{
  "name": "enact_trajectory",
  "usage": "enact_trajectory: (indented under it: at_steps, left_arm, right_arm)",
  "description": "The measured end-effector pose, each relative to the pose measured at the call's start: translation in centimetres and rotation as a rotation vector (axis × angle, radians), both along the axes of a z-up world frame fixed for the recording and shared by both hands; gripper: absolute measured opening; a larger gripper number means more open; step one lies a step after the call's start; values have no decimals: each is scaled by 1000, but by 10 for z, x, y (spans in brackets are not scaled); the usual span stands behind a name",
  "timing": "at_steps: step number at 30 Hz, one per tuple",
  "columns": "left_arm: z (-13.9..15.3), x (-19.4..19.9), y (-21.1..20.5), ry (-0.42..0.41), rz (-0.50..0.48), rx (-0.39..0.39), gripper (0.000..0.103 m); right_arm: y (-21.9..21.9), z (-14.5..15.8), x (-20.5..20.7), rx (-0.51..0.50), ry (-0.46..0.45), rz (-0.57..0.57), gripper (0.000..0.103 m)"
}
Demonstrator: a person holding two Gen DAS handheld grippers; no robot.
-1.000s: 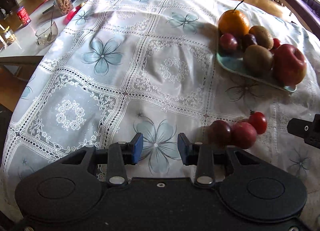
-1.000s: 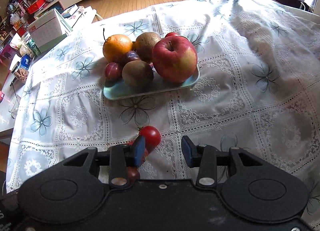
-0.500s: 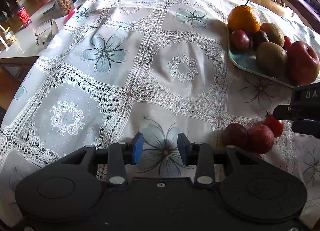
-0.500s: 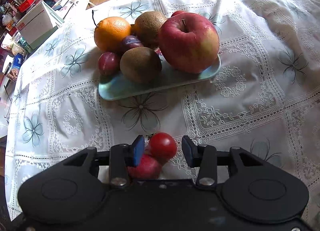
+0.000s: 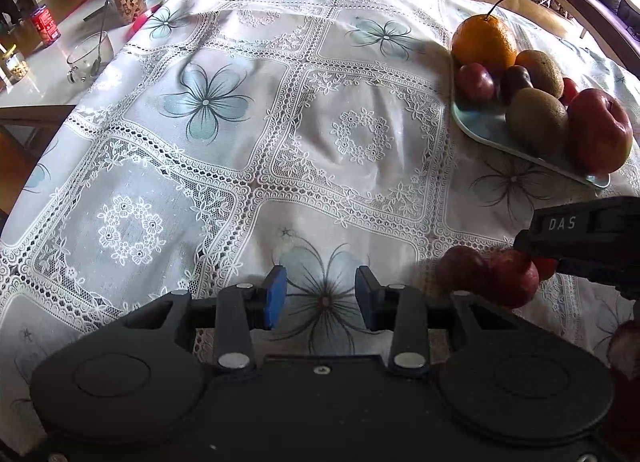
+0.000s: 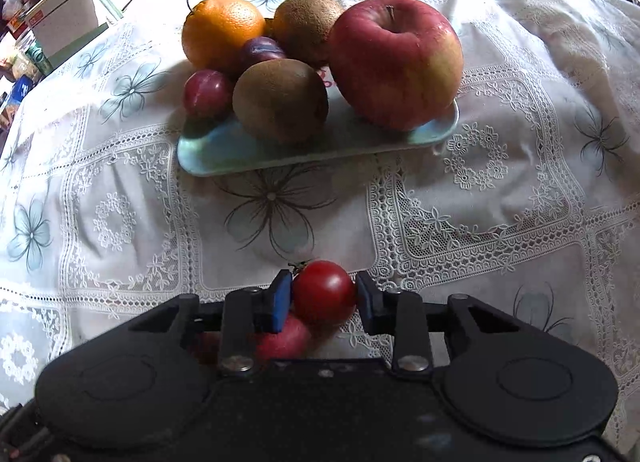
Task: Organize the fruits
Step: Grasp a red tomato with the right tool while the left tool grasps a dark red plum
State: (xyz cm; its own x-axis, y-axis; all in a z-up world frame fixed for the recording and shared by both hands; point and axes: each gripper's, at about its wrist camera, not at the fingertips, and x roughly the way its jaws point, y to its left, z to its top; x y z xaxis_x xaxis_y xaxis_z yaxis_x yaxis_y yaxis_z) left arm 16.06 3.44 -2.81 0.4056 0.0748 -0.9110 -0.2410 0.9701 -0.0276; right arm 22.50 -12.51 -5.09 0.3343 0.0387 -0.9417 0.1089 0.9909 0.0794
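Cherry tomato (image 6: 323,291) low centre of frame, on the cloth, pinched between right gripper (image 6: 320,300) pads. Two plums (image 5: 486,276) beside it not yet plated. Plate (image 6: 224,150) above already crowded. Left gripper (image 5: 320,298) spread, empty. Contact pressure unclear; plums partly hidden.

Left gripper (image 5: 321,298) hovers low, jaws apart, empty; right gripper (image 6: 323,296) low, jaws narrowed, both pads touching something between them.
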Motion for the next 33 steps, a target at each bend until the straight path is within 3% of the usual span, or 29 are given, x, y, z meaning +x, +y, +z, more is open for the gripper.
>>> enact_trajectory:
  at_steps: [6, 10, 15, 22, 30, 33]
  left_arm:
    - [7, -4, -8, 11, -46, -64, 46]
    - [20, -2, -20, 4, -87, -91, 46]
    - [34, 4, -42, -48, -150, -80, 46]
    - [15, 16, -54, -76, -181, -93, 46]
    - [-4, 24, -51, -50, -186, -129, 46]
    - [-8, 27, -51, -36, -187, -135, 51]
  right_arm:
    - [-14, 16, -15, -32, -26, -106, 34]
    - [-40, 25, -25, 21, -2, -175, 34]
    - [-60, 34, -48, 75, -35, -207, 34]
    - [-70, 38, -72, 18, -102, -251, 35]
    - [-81, 29, -73, 77, -110, -293, 35]
    - [-83, 28, -74, 91, -110, -302, 35]
